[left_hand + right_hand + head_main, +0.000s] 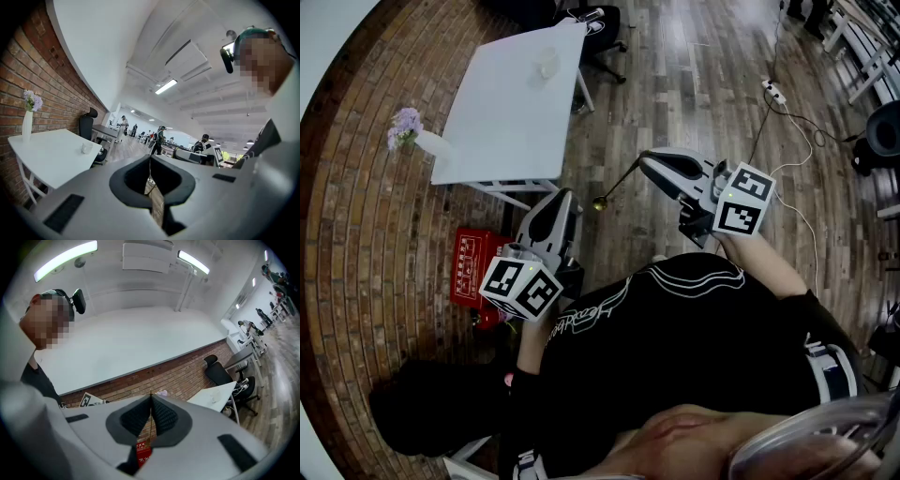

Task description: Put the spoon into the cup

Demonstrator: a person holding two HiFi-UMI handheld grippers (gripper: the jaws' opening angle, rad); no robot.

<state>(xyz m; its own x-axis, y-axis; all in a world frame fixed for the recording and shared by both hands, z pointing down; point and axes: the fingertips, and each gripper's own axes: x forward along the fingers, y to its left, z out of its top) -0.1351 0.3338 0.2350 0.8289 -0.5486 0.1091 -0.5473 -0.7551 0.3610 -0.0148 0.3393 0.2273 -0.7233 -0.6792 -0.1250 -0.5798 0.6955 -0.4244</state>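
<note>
Short of the white table [502, 122], the right gripper [645, 161] clamps the spoon [600, 202]; the left gripper [566, 194] is closed on nothing

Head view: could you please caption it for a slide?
Right gripper holds the spoon; the cup stands on the white table.

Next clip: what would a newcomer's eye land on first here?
The right hand-held gripper, mid-frame in the head view, is shut on a gold spoon held over the wooden floor. Up left stands a white table by the brick wall, bearing a small cup and a vase of purple flowers.
</note>
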